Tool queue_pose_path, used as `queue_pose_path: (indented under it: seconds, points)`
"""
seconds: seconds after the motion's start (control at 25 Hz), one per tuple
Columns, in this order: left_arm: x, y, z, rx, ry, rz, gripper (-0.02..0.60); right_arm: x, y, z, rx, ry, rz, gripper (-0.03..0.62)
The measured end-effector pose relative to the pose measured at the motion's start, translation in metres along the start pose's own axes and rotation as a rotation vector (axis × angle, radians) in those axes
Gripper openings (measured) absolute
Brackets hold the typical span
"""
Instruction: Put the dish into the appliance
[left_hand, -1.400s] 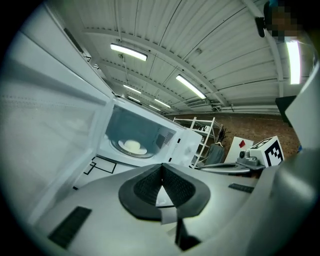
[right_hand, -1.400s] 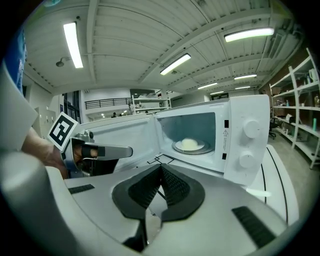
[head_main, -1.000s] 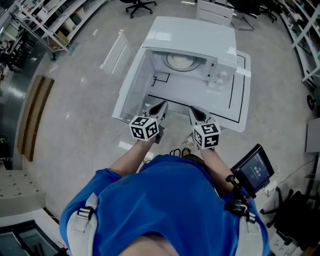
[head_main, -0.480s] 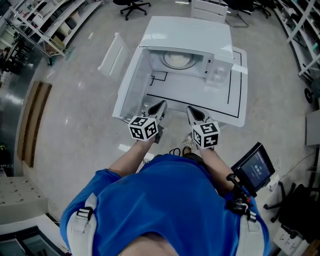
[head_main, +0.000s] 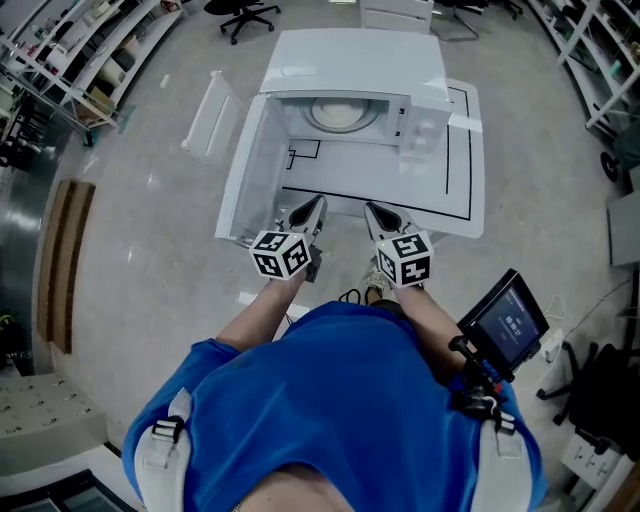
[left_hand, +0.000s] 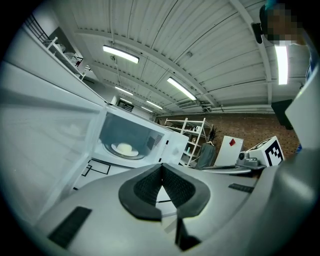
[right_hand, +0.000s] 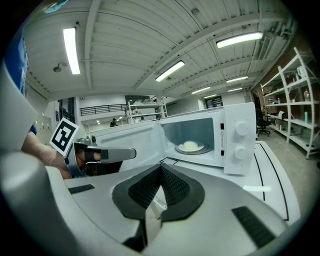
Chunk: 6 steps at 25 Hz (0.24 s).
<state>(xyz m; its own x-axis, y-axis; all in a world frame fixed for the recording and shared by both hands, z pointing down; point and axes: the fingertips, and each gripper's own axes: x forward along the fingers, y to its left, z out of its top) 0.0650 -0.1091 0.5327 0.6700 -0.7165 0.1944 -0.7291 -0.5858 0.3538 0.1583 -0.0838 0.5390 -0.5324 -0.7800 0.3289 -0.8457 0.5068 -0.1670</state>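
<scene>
Dish (head_main: 338, 113) lies inside the open microwave (head_main: 425, 75), upper centre, on the white surface (head_main: 465, 170). Left gripper (head_main: 317, 204) and right gripper (head_main: 370, 208) below it: fingers pressed together, empty.

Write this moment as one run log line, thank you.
dish: inside microwave | door: open | left gripper: shut, empty | right gripper: shut, empty

Right tongs (right_hand: 160, 169) pressed together, empty; dish (right_hand: 190, 146) sits inside open microwave (right_hand: 239, 142).

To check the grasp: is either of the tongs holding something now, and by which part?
Nothing is held. The left tongs and the right tongs are shut and empty; the dish sits inside the open microwave.
</scene>
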Motion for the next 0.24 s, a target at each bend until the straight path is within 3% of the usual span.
queue_pose_path:
  seconds: [0.24]
  points:
    - [0.0082, -0.0056, 0.0067, 0.023, -0.015, -0.027, 0.006, 0.0028, -0.0055, 0.0053, -0.016, -0.007, -0.006, 0.002]
